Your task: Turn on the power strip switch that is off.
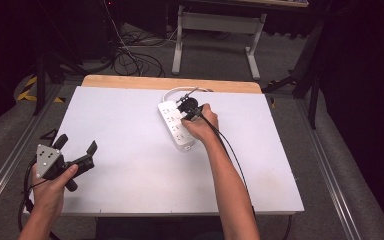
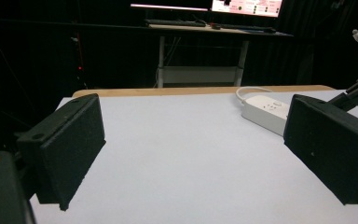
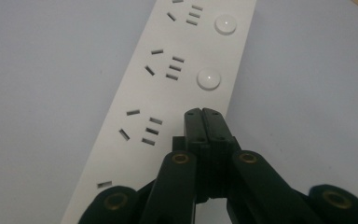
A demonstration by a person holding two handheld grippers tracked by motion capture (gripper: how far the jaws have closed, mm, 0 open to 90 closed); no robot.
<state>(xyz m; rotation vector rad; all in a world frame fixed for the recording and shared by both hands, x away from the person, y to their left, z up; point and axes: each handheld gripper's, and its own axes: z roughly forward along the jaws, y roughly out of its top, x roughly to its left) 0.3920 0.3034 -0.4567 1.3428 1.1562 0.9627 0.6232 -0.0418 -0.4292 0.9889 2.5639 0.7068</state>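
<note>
A white power strip lies slanted on the white table, right of centre toward the back; it also shows as the strip and the strip. It carries several socket groups, each with a round white button. My right gripper is shut with nothing between its jaws. Its joined tips rest on the strip's button side, in line with the buttons. From above, the right gripper points down over the strip's middle. My left gripper is held wide open and empty near the table's front left, its pads far apart.
The strip's white cable loops toward the wooden back edge. Beyond the table stand a white desk frame and floor cables. Metal rails run along both sides. A monitor glows on the far desk.
</note>
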